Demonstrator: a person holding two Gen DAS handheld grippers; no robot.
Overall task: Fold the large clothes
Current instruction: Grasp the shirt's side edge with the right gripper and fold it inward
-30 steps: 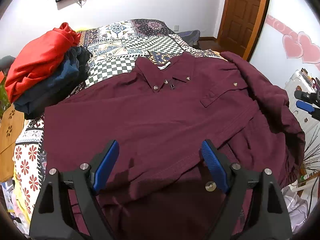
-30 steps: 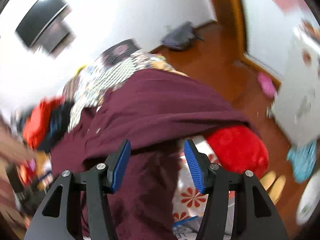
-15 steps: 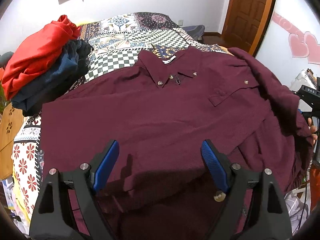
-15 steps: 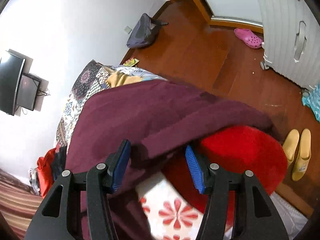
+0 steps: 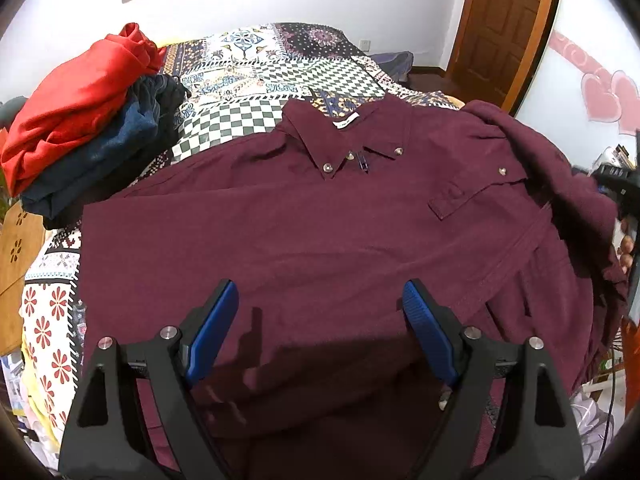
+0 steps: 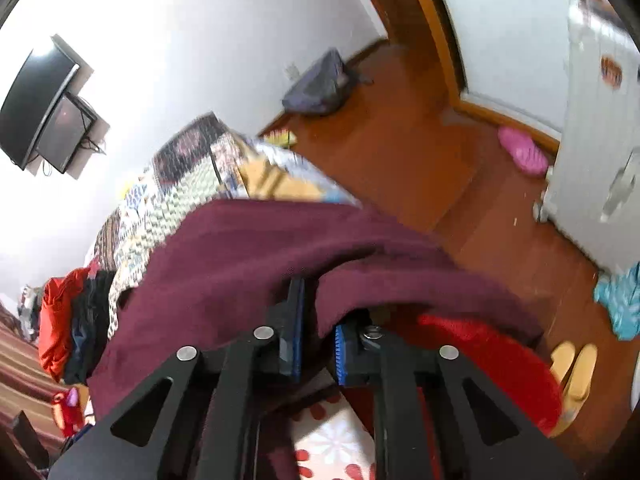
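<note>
Big maroon button-up cloth shirt [image 5: 304,232] lies front-up, spread flat across the patchwork-quilt bed [image 5: 256,76], prob so it can be folded. Its sleeve side hangs off the bed's right edge, pinched in the right claw [image 6: 316,336]. Left claw [image 5: 320,328] hovers w/ jaws wide, empty, over the hem

Even indoor light filled both fisheye views, their corners black and edges bent. The left view was sharp, with the left gripper [image 5: 320,320] casting a soft shadow on the shirt [image 5: 304,232]. The right view was motion-blurred throughout.
</note>
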